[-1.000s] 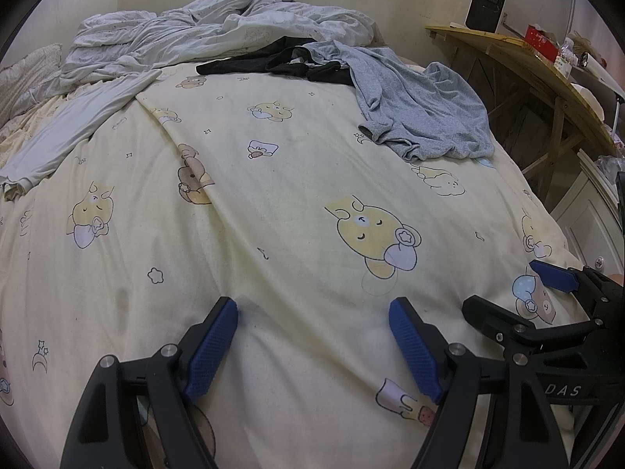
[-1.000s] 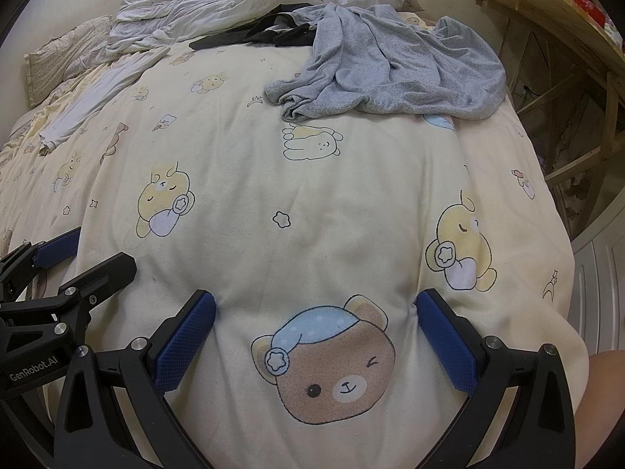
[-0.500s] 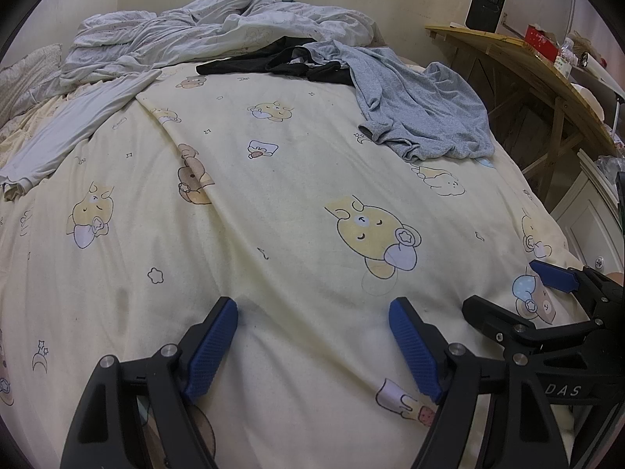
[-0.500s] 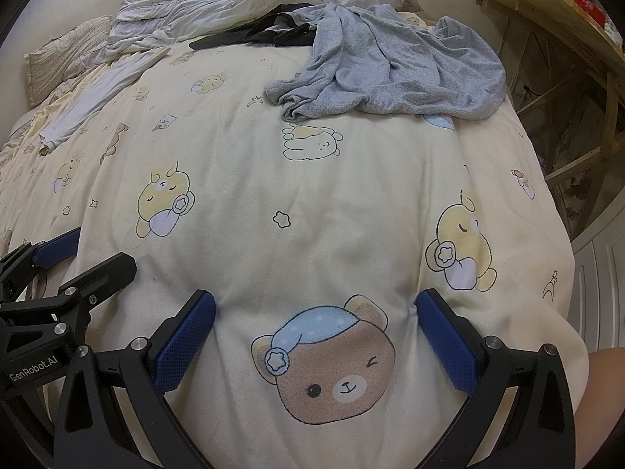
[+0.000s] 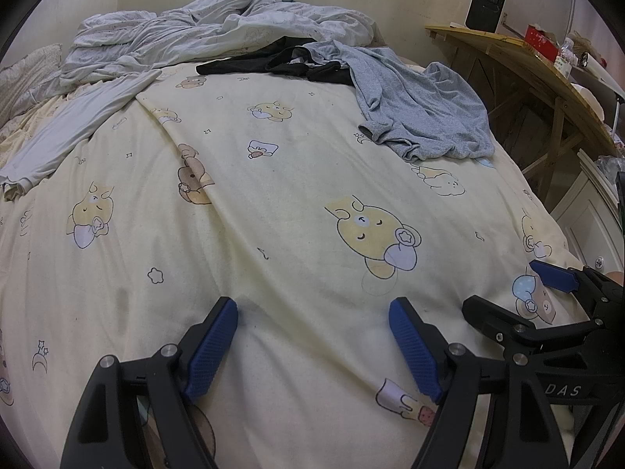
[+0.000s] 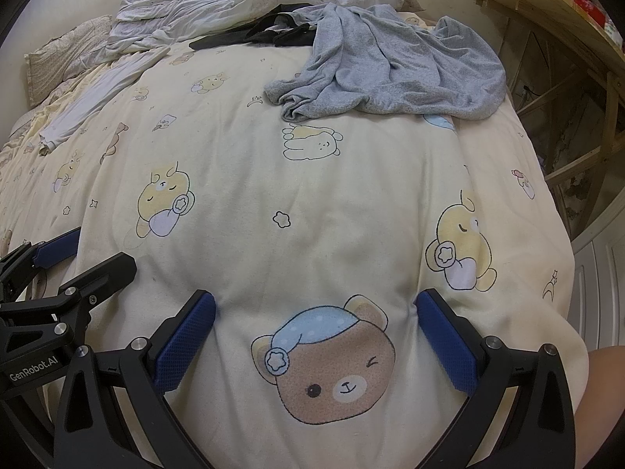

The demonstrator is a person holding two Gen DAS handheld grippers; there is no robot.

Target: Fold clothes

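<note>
Your left claw [image 5: 312, 336] sits at the bottom of its frame, released and wide, with only bare quilt [image 5: 273, 203] between the blue pads. Your right claw [image 6: 314, 330] is released too, straddling the printed brown bear low in its view and holding nothing. Further up, the grey shirt [image 6: 394, 66] lies crumpled at the upper right of the bed, touching a black garment [image 5: 273, 63] at top centre. A pale long-sleeved top [image 5: 78, 133] stretches along the upper left. The wooden desk [image 5: 519, 51] stands at the right edge.
</note>
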